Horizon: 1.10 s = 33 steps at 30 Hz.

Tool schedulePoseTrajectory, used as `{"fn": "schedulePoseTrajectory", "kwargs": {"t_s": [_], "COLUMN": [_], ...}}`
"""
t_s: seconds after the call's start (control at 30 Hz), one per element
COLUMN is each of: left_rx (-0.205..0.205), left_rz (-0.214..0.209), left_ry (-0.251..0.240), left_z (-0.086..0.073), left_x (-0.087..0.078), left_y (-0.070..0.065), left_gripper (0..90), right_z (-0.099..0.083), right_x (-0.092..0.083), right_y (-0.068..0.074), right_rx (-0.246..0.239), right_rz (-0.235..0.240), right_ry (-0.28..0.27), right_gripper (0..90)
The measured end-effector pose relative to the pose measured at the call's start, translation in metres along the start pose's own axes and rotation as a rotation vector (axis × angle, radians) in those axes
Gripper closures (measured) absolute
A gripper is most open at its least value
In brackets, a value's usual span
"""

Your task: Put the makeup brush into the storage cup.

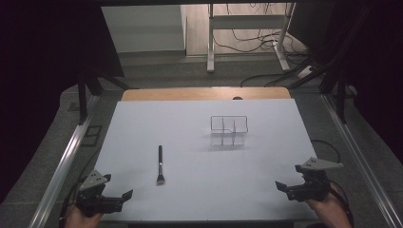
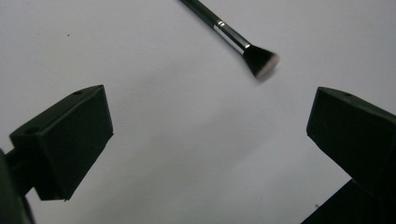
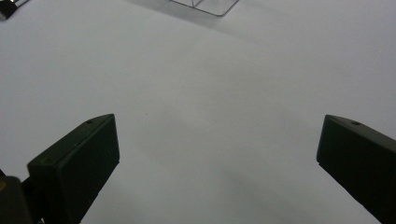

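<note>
A black make-up brush (image 1: pixel 160 164) lies flat on the white table sheet (image 1: pixel 199 190), bristles toward the front edge. In the left gripper view the brush (image 2: pixel 233 39) crosses the top, its dark bristle tuft ahead of the jaws. A clear plastic organiser with compartments (image 1: pixel 229 129) stands right of centre; its corner (image 3: pixel 205 6) shows at the top of the right gripper view. My left gripper (image 1: pixel 119 192) rests at the front left corner, open and empty, short of the brush. At the front right, my right gripper (image 1: pixel 291 178) is open and empty.
The white sheet covers a wooden table whose far edge (image 1: pixel 204 93) shows bare. Metal rails (image 1: pixel 62 166) run along both sides. A white desk frame (image 1: pixel 247 33) and cables stand on the floor beyond.
</note>
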State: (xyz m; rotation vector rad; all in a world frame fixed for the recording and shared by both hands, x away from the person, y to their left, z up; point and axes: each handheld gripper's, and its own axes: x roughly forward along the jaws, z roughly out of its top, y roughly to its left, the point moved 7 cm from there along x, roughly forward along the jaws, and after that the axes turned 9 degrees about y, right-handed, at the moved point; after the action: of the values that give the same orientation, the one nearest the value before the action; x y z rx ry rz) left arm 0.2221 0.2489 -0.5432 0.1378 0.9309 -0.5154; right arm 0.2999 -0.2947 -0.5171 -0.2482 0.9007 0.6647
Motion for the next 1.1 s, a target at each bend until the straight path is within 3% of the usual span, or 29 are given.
{"fn": "schedulePoseTrajectory", "kwargs": {"t_s": [0.13,0.6,1.1], "left_rx": [0.014,-0.023,-0.022], "left_rz": [0.017,0.028,0.037], "left_ry": [0.007,0.011,0.04], "left_z": [-0.0008,0.0011,-0.0003], "left_x": [0.0007,0.0002,0.0012], "left_y": [0.0002,0.0017,0.0026], "left_gripper": [0.7,0.2,0.0], "right_z": [0.0002,-0.0009,-0.0007], "right_x": [0.0007,0.0021,0.0022], "right_y": [0.0013,0.0023,0.0031], "right_rx": [-0.006,-0.011,-0.021], "right_rz": [0.0,-0.007,-0.015], "right_ry": [0.005,0.019,0.025], "right_gripper": [0.0,0.0,0.0]}}
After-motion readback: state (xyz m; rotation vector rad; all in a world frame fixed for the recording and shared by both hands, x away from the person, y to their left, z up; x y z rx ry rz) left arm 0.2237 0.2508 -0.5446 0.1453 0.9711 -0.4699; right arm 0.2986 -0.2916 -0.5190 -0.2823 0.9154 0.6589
